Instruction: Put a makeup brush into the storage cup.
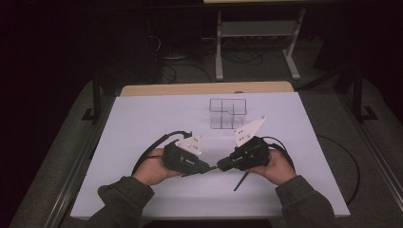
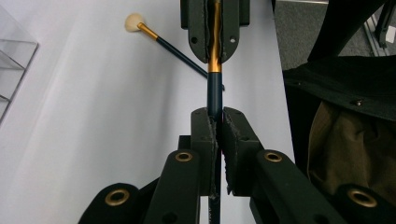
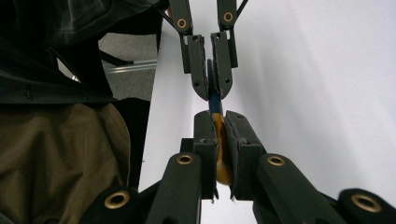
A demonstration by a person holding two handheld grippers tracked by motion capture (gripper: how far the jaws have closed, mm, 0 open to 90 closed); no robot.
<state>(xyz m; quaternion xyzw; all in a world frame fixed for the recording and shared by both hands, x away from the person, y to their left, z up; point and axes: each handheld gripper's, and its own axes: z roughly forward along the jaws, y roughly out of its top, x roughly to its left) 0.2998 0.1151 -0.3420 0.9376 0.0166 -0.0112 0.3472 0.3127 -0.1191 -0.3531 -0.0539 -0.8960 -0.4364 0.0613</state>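
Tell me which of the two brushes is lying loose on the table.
The brush with the pale tuft, flat on the white table; the other brush is clamped between both claws.

Brush (image 2: 215,88) tip hidden between right gripper (image 2: 214,58) fingers; handle end cut off at bottom edge.

The white table (image 1: 142,123) lies open to the left of the left gripper (image 1: 210,167) and far of it. Between that gripper and the right gripper (image 1: 221,166) there is no gap: a dark brush (image 2: 215,91) with a gold ferrule bridges them tip to tip, both pairs of jaws closed on it. A clear compartment organiser (image 1: 228,114) stands far of the grippers, slightly right. A second brush (image 2: 163,42) lies on the table just near the right gripper. Cables (image 1: 147,152) loop beside both hands.
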